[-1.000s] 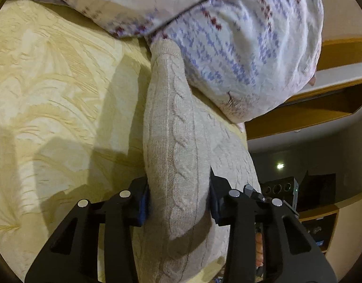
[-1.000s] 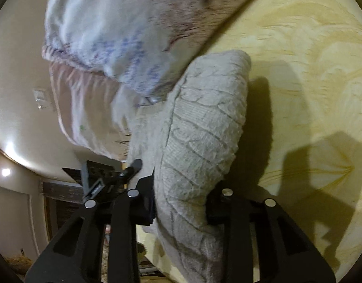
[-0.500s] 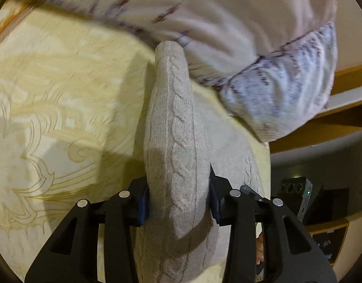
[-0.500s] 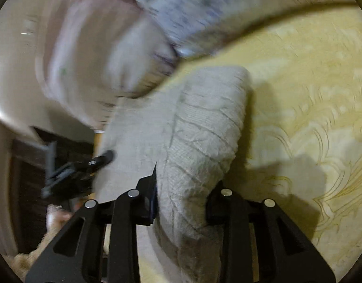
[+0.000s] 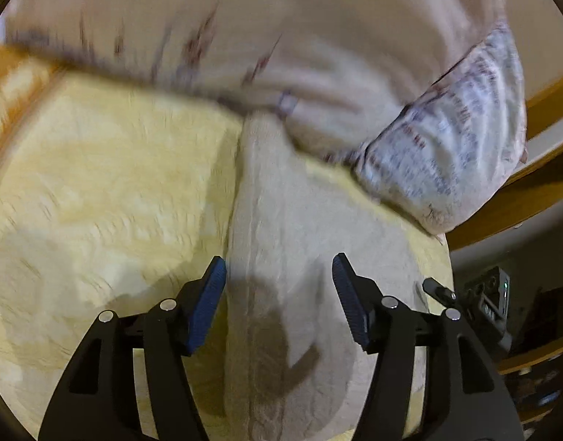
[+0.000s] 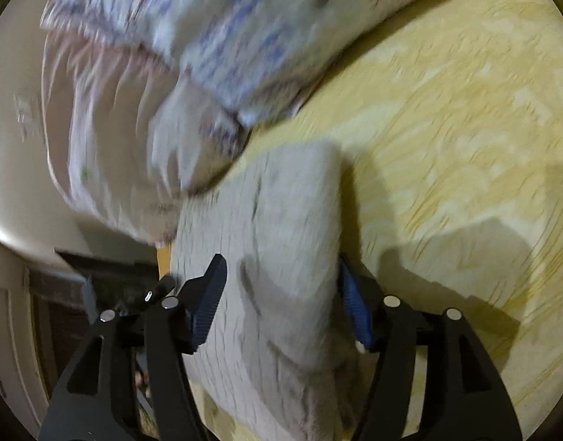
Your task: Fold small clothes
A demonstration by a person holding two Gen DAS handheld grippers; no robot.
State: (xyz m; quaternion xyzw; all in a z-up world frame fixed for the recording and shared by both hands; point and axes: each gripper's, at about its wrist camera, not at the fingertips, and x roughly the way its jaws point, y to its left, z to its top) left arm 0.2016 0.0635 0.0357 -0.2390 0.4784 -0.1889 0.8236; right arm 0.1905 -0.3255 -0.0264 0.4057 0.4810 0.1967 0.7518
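A: What's the biggest thing in sight?

B: The bed point(image 5: 108, 191), covered in a pale yellow patterned spread. Everything lies on it. No box or basket shows in either view, so nothing is held in a container.

A: And on the spread?

B: At the far side a large pillow point(image 5: 446, 154) in a white case with blue and red print, and a pale patterned blanket point(image 5: 244, 29) bunched beside it. Both are blurred. Nearer the cameras lies the sweater point(image 5: 281, 242), a beige cable knit, flat on the spread with its far end touching the pillow and blanket. In the right wrist view the sweater point(image 6: 292, 228) shows a folded layer raised on top.

A: Anything in the way?

B: The pillow and blanket crowd the sweater's far end. Off the bed edge are wooden shelves point(image 5: 538, 191).

A: The tools?

B: The left gripper point(image 5: 279, 296) stands wide, its blue pads clear of the knit on both sides. The right gripper point(image 6: 281, 299) is also spread; one pad touches the fold's edge, the other is apart.

A: What changed?

B: Half a second ago both were clamped on a raised ridge of the sweater. Now they have let go and the knit has settled on the bed.
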